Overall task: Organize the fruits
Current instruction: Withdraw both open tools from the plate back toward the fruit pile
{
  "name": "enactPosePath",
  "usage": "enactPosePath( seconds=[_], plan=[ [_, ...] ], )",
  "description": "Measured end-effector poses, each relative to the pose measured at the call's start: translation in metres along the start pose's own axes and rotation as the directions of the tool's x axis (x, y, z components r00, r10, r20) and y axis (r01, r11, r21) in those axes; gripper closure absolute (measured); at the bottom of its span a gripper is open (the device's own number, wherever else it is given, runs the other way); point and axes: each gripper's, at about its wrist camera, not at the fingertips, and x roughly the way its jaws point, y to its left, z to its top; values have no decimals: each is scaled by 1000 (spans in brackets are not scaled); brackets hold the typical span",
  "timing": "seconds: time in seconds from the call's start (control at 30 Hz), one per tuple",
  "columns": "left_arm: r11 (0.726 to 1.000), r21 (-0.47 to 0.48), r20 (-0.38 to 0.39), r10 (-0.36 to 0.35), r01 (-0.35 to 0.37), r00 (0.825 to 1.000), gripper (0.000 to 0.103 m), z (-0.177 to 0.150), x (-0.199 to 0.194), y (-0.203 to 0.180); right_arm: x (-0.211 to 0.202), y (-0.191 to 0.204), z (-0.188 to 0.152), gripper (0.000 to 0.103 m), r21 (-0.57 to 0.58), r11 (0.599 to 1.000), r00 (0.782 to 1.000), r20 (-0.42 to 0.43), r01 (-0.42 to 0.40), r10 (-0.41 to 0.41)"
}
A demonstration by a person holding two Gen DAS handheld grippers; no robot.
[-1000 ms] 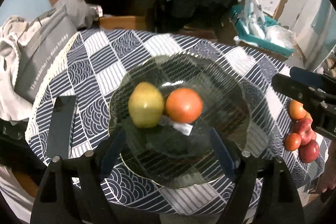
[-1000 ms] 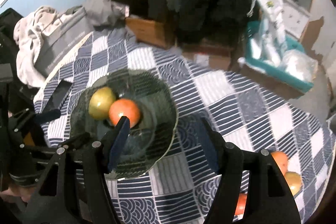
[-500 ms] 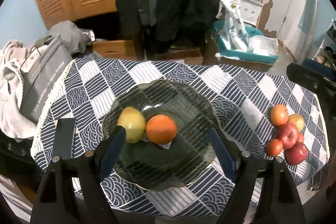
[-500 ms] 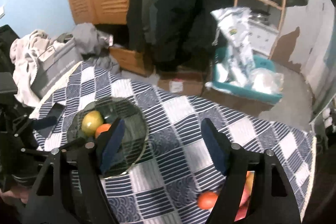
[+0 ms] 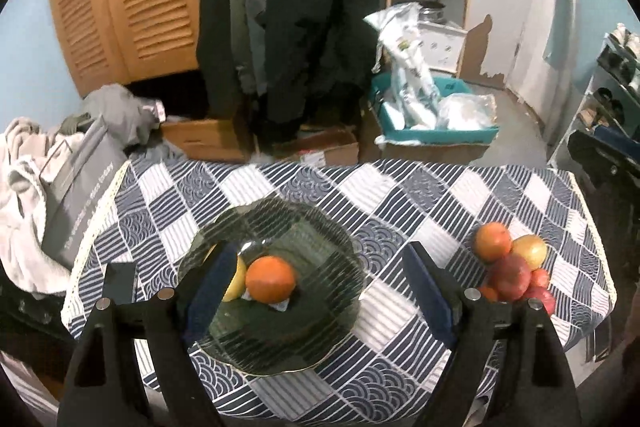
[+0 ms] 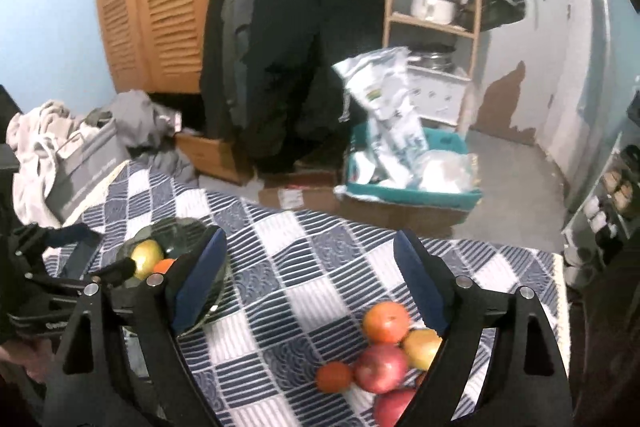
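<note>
Glass plate (image 5: 320,227) on the bench (image 5: 400,367) holds 2 fruits: orange (image 5: 270,284), yellow fruit (image 6: 146,253); loose fruit pile (image 6: 386,347) remains at the right edge; left tool (image 5: 320,291) and right tool (image 6: 308,279) both empty, jaws opening; most sorting outstanding.

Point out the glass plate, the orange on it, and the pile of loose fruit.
glass plate (image 5: 320,339), left wrist view, bare front part near the rim.
orange (image 5: 271,279), left wrist view, middle of its skin.
fruit pile (image 6: 380,367), right wrist view, red apple at centre.
</note>
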Motion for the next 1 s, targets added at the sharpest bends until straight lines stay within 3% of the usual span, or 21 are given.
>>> enactPosePath(
  seconds=[0.63, 1.0],
  plan=[
    [995, 25, 33, -93, 92, 995, 14, 12, -21, -50, -62, -81, -26, 16, 117, 985, 988, 73, 125, -134],
    [990, 86, -14, -112, 113, 994, 14, 3, -10, -85, -61, -113, -59, 16, 177, 970, 985, -3, 168, -170]
  ],
)
